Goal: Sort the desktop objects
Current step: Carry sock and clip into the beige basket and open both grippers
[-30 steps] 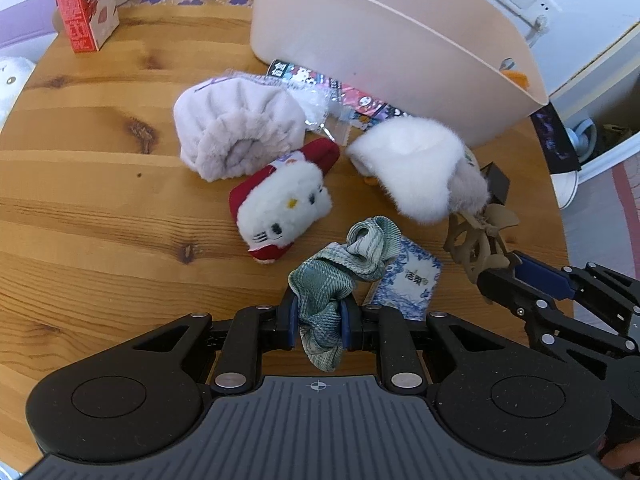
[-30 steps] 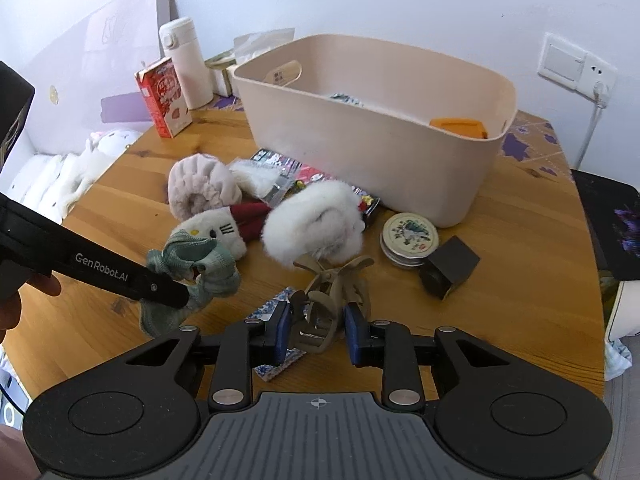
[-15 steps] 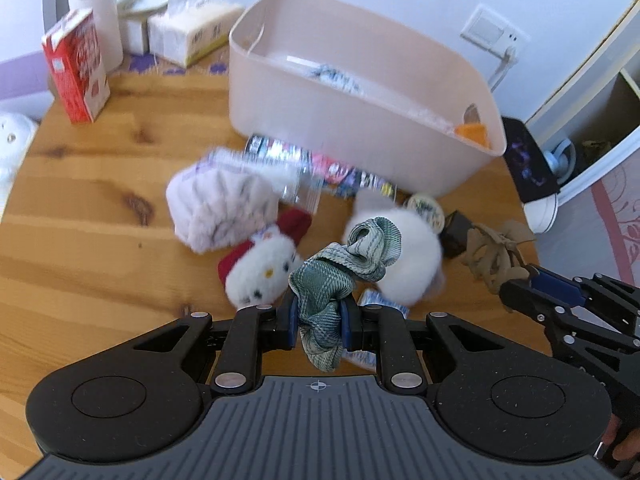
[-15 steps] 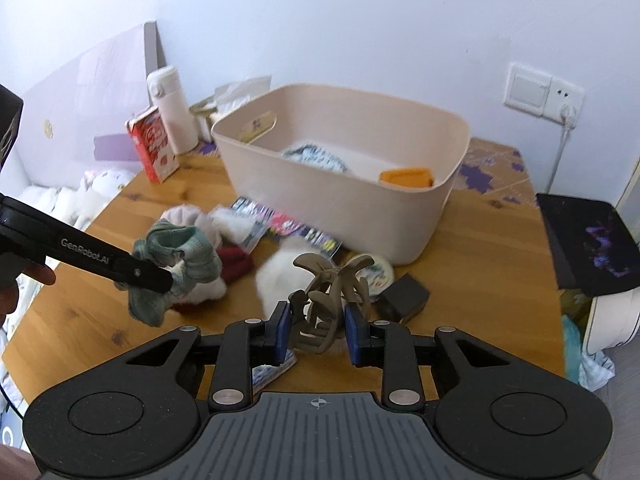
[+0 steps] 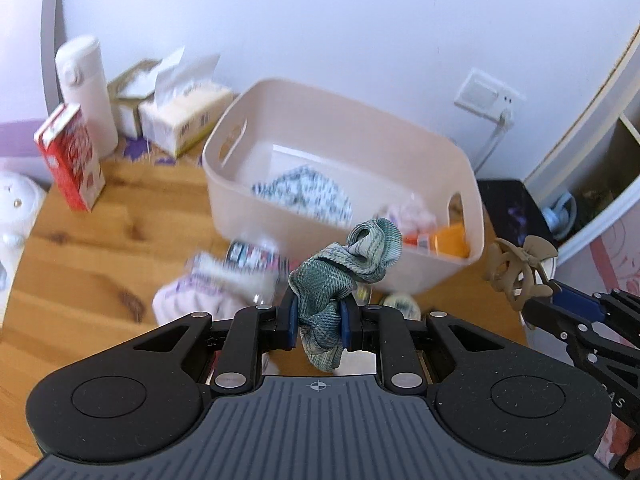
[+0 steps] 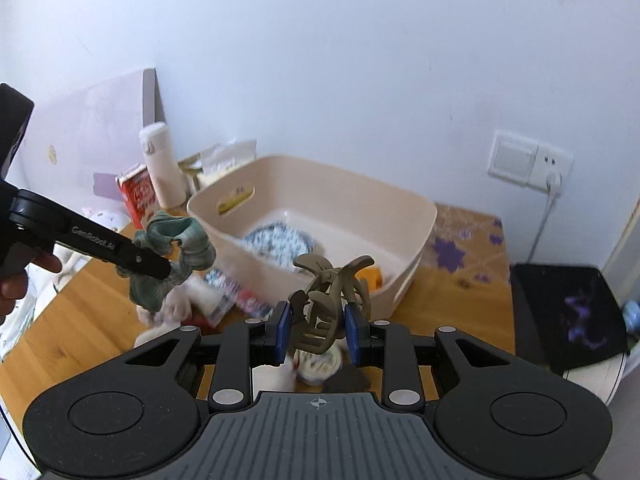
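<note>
Motion blur smears the patterned cloth [image 5: 304, 196] inside the beige bin [image 5: 400, 136] and the pale plush items [image 5: 200, 292] in front of the bin. The left gripper's body hides the table just below the bin.

Brown hair claw [image 6: 328, 304] clamped in right hand-held gripper [image 6: 319, 330], before beige bin [image 6: 320, 224].
</note>
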The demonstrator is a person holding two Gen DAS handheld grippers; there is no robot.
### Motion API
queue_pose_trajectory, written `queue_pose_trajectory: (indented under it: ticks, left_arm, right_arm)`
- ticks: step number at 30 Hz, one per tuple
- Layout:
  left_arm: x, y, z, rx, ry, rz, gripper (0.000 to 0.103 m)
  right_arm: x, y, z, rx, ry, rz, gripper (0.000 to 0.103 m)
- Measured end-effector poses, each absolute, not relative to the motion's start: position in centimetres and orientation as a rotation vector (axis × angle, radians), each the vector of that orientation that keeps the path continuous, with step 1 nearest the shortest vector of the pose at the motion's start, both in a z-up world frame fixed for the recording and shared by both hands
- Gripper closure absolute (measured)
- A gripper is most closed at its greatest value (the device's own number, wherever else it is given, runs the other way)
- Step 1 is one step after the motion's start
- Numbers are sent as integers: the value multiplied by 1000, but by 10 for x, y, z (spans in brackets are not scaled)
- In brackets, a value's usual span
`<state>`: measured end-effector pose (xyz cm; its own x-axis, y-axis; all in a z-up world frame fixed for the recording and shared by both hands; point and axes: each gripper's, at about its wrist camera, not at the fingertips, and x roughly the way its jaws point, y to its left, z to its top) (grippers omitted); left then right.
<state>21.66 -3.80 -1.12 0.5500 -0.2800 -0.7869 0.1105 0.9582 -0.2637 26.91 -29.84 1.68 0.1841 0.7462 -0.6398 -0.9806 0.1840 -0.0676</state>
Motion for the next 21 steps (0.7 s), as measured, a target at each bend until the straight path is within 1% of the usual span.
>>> queue_pose_trajectory:
  ticks: [12,21]
  left_arm:
    - [266,-81,18,-135,862,-144,83]
    - [305,-97,10,-34,859,-188,83]
  right_arm:
    - [306,-241,38,-573,452,1405,76]
    - [312,-197,35,-627,407,1392,76]
